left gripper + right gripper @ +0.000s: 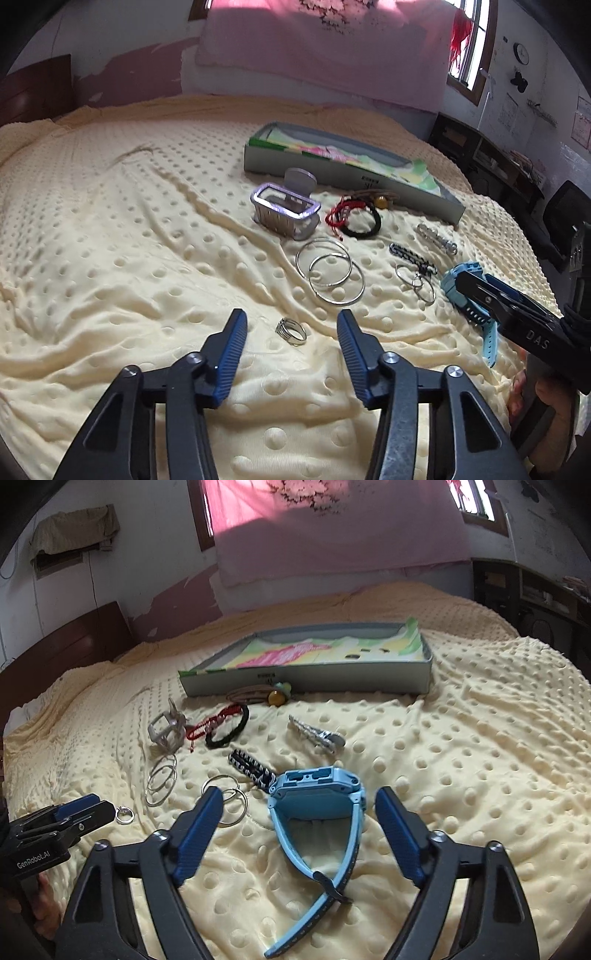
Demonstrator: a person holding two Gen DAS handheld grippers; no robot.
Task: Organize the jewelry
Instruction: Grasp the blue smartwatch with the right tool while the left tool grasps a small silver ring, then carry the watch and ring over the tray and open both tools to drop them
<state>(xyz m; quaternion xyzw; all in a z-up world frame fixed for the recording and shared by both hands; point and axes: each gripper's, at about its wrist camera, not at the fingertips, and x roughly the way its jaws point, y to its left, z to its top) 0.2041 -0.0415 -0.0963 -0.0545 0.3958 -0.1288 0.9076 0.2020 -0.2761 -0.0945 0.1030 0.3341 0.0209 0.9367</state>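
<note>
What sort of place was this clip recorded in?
Most likely a home bedroom: jewelry lies on a bed's dimpled cream blanket, with a wooden headboard and a pink-curtained window behind.

Left wrist view: low over cream blanket (129,221), facing headboard-side wall, silver ring (291,331) close at 12 o'clock, blue watch (466,295) at 3. Right wrist view: same heading, watch (317,794) near at 12, ring (125,815) at 9. Both share the box lid (351,173) (306,672)
</note>
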